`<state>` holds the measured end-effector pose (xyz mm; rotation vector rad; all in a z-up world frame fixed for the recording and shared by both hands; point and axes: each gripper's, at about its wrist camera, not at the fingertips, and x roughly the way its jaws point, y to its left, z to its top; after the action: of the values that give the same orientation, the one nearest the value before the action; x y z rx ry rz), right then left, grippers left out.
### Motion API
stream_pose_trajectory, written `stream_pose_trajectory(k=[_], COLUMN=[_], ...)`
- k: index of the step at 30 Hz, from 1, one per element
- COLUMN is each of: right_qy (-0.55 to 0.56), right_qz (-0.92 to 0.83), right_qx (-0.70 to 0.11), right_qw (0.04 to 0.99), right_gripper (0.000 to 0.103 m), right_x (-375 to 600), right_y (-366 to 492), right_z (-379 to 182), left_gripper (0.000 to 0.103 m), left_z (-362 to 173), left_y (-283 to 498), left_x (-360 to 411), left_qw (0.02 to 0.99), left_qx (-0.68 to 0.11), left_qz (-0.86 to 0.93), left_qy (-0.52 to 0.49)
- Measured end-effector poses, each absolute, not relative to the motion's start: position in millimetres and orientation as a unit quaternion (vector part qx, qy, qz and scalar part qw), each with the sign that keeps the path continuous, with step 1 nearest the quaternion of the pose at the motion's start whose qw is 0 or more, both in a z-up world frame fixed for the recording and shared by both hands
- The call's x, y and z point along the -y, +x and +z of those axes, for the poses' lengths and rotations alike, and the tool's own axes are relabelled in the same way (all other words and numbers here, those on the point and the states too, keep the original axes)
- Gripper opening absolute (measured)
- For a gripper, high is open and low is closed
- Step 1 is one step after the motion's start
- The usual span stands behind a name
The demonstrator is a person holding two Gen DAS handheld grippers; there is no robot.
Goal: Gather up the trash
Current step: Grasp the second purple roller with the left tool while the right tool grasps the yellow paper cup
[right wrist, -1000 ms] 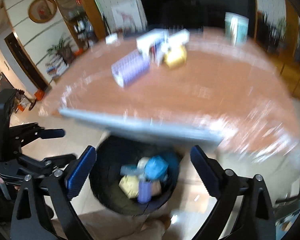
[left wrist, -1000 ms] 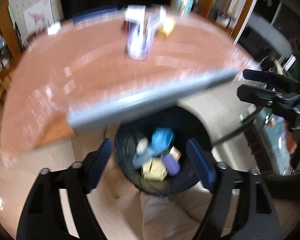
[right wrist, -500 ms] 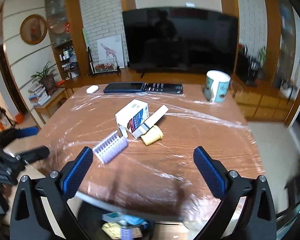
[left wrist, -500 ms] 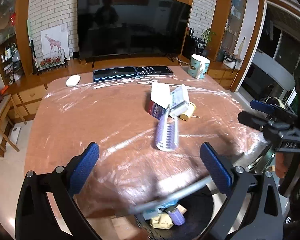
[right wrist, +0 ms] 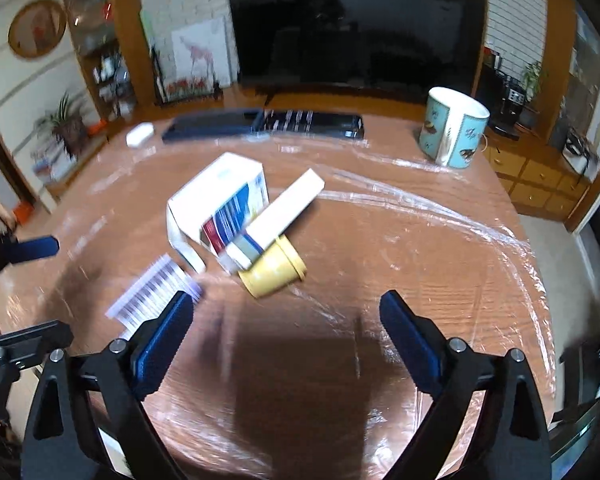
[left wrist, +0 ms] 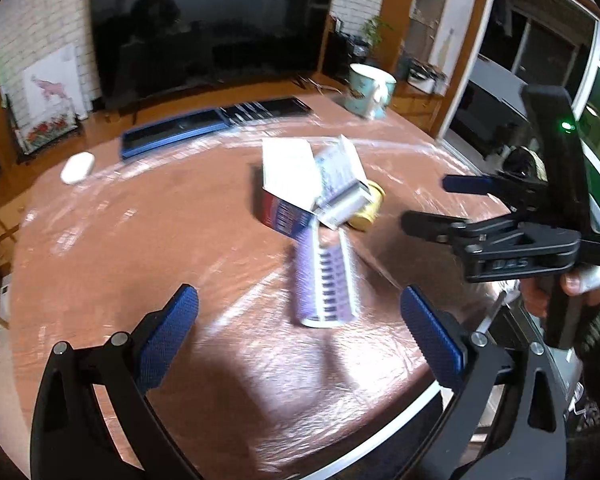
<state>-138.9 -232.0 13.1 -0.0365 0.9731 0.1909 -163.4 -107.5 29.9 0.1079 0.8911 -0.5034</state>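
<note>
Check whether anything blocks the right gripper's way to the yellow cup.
Nothing visible does. The right gripper hangs over bare table, its jaws closing on nothing, and the yellow cup lies just ahead on its side, its top under the slim box.

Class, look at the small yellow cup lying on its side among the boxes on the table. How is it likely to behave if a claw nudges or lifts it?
The yellow cup lies on its side, so a nudge would probably roll it in a curve, since it tapers. It looks thin-walled and empty, so likely light and easily squashed. A long white box leans over it and may slip when the cup moves.
</note>
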Motion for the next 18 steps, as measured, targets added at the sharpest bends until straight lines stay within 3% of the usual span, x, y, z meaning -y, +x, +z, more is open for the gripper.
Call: stream_pose_trajectory(k=[8,18], right_qy=[-0.079,-0.102], right_qz=[0.121,0.176], right_qx=[-0.494,-0.493], right_qw=[0.857,0.846], right_gripper=[0.080,0.064], right_x=[225.4,217.1], right_y=[-114.4,-97.5], right_z=[-13.1,-21.3], left_gripper=[0.100,0.060], left_z=[-0.6,-18.5], left_y=[-146.1,-133.6], left_x=[135.6,138.8], left_qw=[0.857,0.857], left_qx=[-0.458,-0.476], left_qz=[-0.228,-0.189], left_qy=[0.062,0.058])
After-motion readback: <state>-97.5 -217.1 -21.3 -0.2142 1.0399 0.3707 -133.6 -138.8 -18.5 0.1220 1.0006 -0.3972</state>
